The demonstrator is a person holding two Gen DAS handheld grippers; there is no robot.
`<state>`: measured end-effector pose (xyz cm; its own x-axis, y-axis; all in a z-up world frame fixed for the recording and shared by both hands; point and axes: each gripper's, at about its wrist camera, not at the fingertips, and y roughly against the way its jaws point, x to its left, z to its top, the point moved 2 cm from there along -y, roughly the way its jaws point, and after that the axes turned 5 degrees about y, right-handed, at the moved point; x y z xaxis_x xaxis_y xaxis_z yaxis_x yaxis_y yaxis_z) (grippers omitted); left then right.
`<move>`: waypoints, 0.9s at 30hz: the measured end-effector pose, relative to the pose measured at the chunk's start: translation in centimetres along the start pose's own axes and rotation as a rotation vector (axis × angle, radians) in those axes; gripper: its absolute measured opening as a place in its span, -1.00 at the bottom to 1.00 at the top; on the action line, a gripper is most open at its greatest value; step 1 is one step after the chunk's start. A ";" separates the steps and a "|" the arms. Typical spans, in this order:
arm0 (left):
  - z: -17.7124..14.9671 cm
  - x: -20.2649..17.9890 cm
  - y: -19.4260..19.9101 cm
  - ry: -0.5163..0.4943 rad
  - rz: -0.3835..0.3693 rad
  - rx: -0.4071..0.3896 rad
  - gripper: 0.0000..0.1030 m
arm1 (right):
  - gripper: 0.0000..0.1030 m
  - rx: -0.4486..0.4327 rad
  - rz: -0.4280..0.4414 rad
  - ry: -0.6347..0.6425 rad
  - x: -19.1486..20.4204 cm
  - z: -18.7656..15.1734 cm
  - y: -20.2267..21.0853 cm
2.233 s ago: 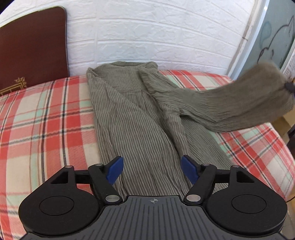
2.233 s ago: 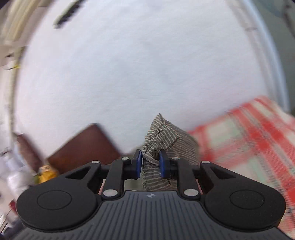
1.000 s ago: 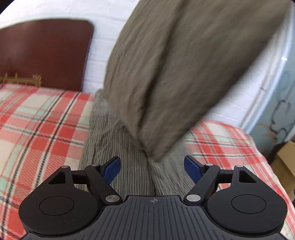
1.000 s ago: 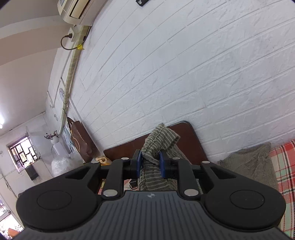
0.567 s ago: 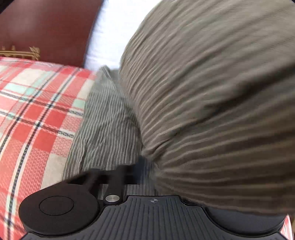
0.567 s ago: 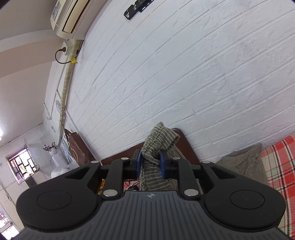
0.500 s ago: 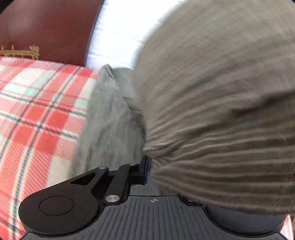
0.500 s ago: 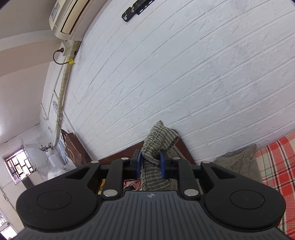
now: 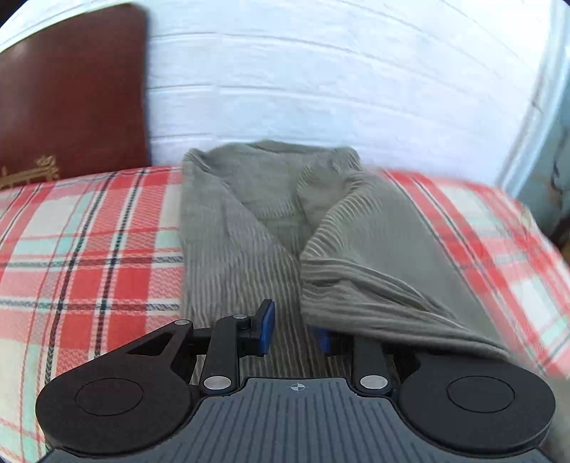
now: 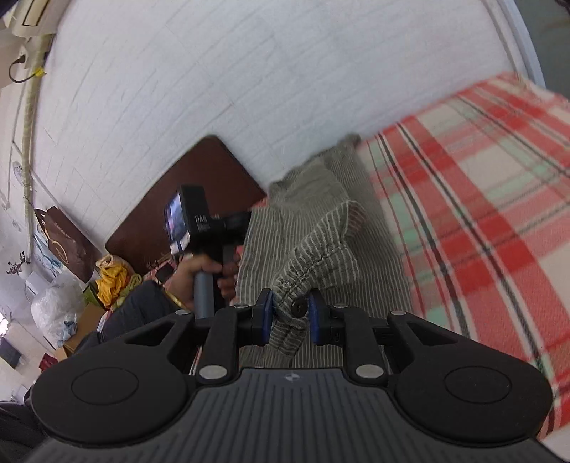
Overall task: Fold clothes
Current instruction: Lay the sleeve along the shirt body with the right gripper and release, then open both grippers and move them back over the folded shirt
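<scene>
The striped grey-green garment point(image 9: 245, 228) lies lengthwise on the plaid bed point(image 9: 89, 242); a folded-over part drapes onto the left gripper point(image 9: 295, 329), whose jaws stand narrowly apart over the cloth; the right gripper point(image 10: 290, 315) has its jaws clamped on the garment's buttoned hem point(image 10: 313, 263).

A bedroom in a home. A bed with a red, cream and teal plaid cover point(image 9: 89, 256) fills the space ahead of the tool, pushed against a white-painted brick wall point(image 9: 320, 89). A dark brown wooden headboard point(image 9: 67, 92) stands at the far left. Beyond the bed's left side sit a brown paper bag point(image 10: 66, 245), plastic bags point(image 10: 53, 306) and a heap of yellow cloth point(image 10: 112, 281). An air conditioner point(image 10: 25, 14) is mounted high on the wall.
</scene>
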<state>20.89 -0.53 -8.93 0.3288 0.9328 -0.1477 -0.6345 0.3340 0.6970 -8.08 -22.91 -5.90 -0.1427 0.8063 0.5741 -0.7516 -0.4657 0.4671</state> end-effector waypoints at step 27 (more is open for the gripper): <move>-9.2 0.0 10.1 -0.166 -0.202 0.183 0.10 | -0.13 0.143 0.052 0.178 -1.4 -2.3 3.0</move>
<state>8.00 4.09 -8.37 0.5545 0.8103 -0.1897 -0.4137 0.4662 0.7820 -11.63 -24.58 -6.79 -0.2995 0.8257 0.4780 -0.6434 -0.5447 0.5378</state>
